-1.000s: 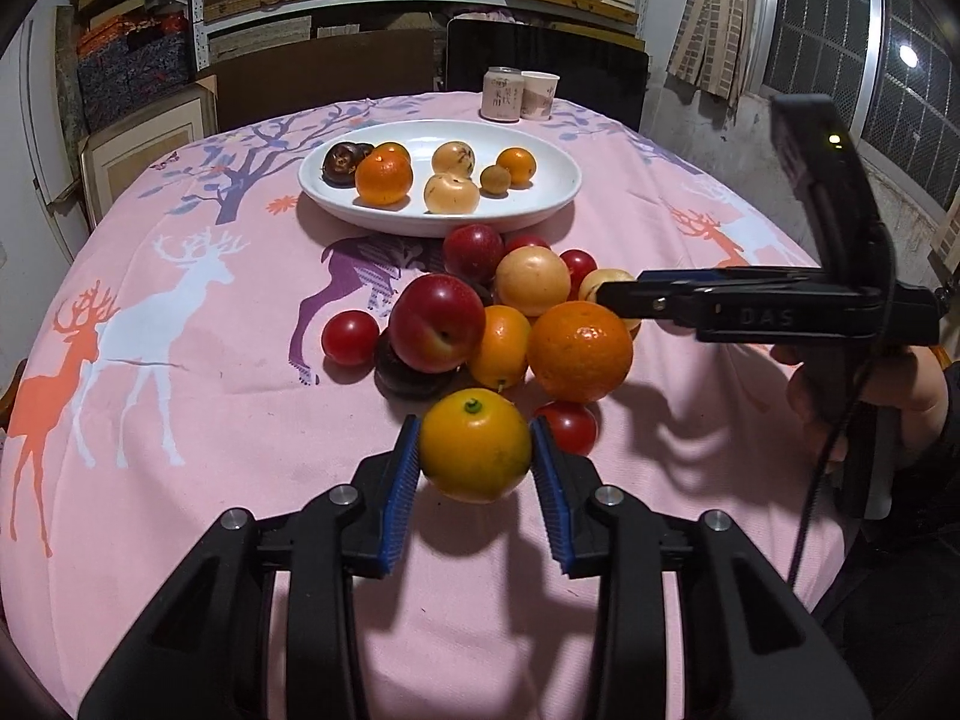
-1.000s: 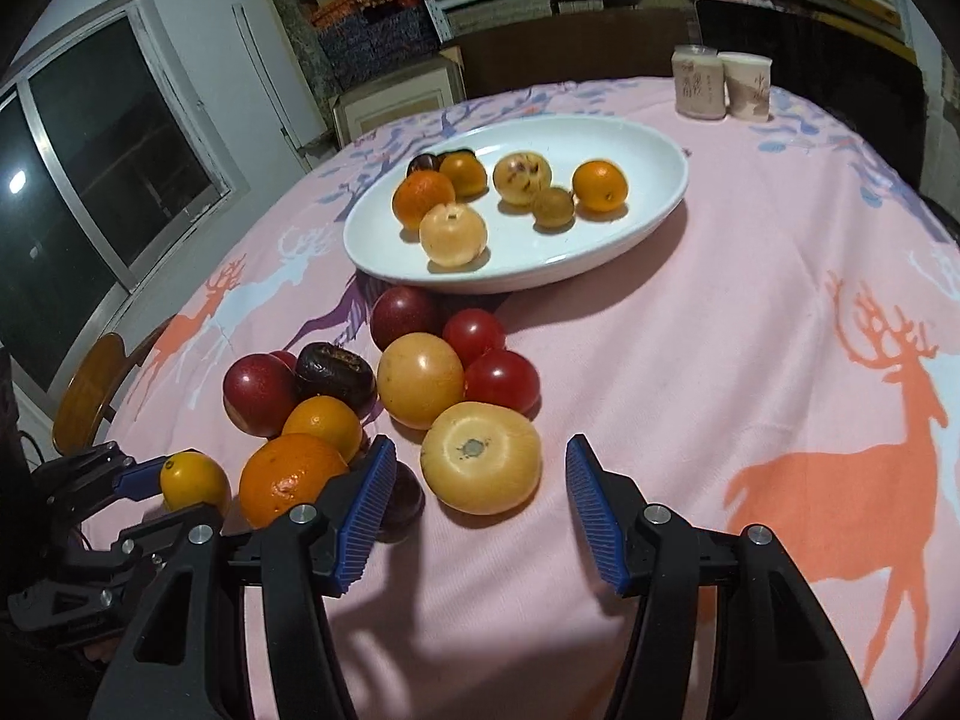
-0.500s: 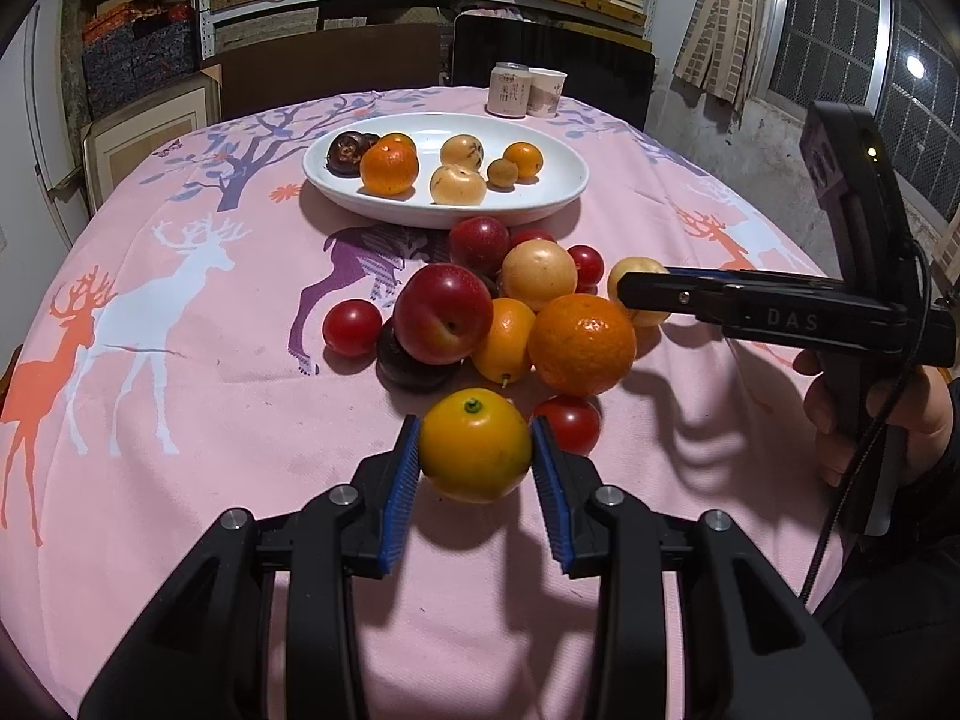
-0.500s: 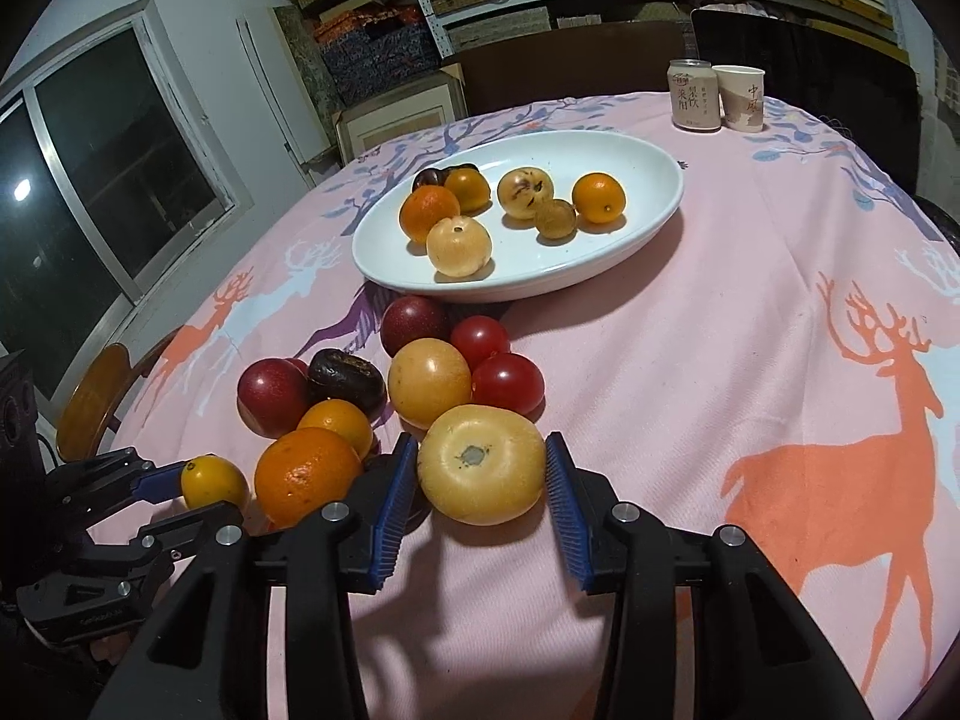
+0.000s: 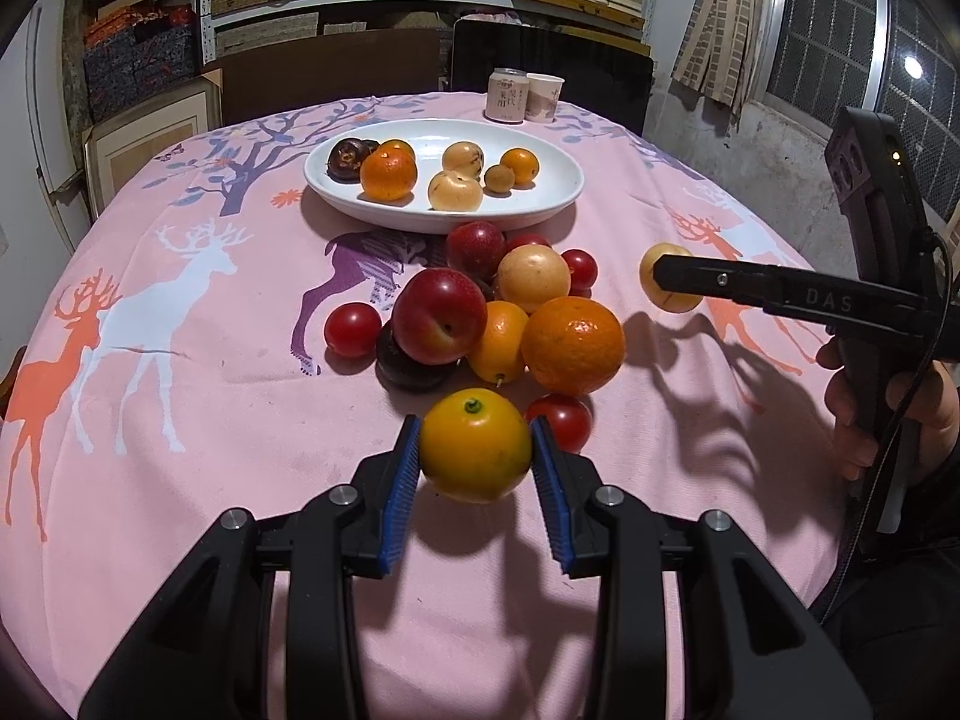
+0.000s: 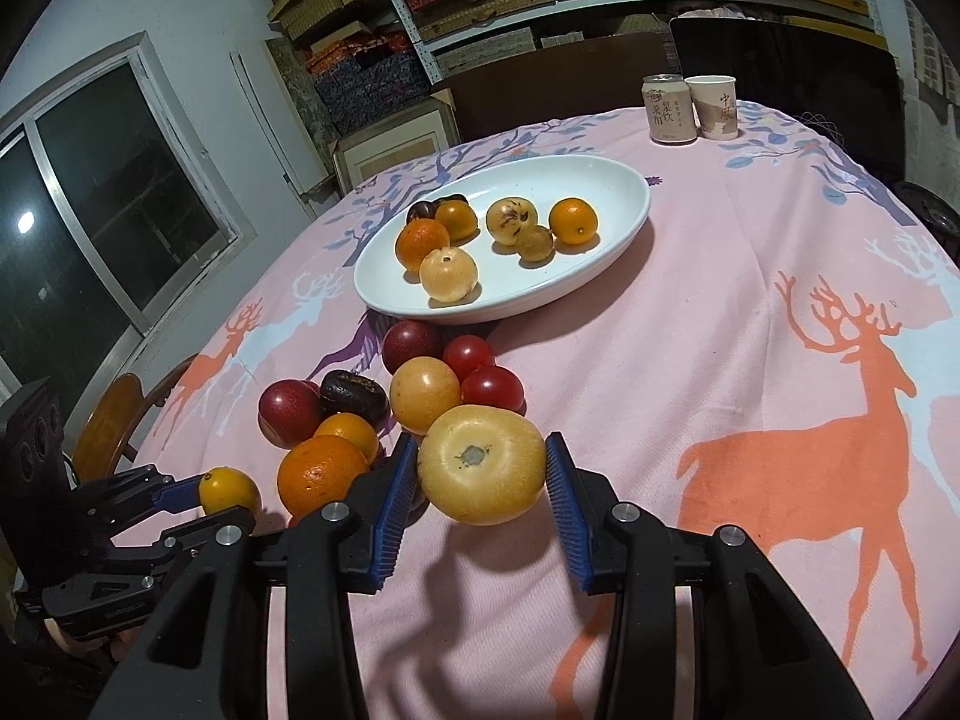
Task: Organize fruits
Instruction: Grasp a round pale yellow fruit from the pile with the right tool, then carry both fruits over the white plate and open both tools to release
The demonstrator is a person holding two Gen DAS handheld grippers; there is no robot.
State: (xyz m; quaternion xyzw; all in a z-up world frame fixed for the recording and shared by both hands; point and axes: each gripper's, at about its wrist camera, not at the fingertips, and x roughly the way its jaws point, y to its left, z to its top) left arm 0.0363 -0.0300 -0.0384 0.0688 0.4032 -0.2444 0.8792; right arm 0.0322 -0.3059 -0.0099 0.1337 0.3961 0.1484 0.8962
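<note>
1. Two grippers each carry one fruit above the pink deer-print tablecloth (image 5: 198, 432). The left gripper (image 5: 474, 459) reaches forward and level, its blue pads (image 5: 401, 483) pressed on both sides of a small yellow-orange citrus (image 5: 474, 444) with a green stem spot on top; a shadow lies on the cloth under it, so it looks lifted.
2. The right gripper (image 6: 480, 480) points toward the plate, its ribbed blue pads (image 6: 564, 507) clamped on a pale yellow round fruit (image 6: 481, 463) with a grey dimple facing the camera. In the left wrist view this gripper comes in sideways from the right, held level, with the person's right hand (image 5: 888, 408) wrapped around its upright handle.
3. Just beyond the held citrus lies the loose pile: a cherry tomato (image 5: 561, 419), a large orange (image 5: 572, 343), a smaller orange fruit (image 5: 499, 341), a red plum (image 5: 439, 315) resting on a dark fruit (image 5: 408, 367), another cherry tomato (image 5: 352, 329) apart at the left, a yellow round fruit (image 5: 533, 277) and a darker plum (image 5: 475, 242).
4. Farther on sits the white oval plate (image 5: 558, 192), touching the pile's far edge and holding seven fruits, among them an orange (image 5: 388, 174) and a pale yellow fruit (image 5: 455, 191).
5. At the table's far edge stand a drink can (image 6: 668, 109) and a paper cup (image 6: 713, 106), side by side.
</note>
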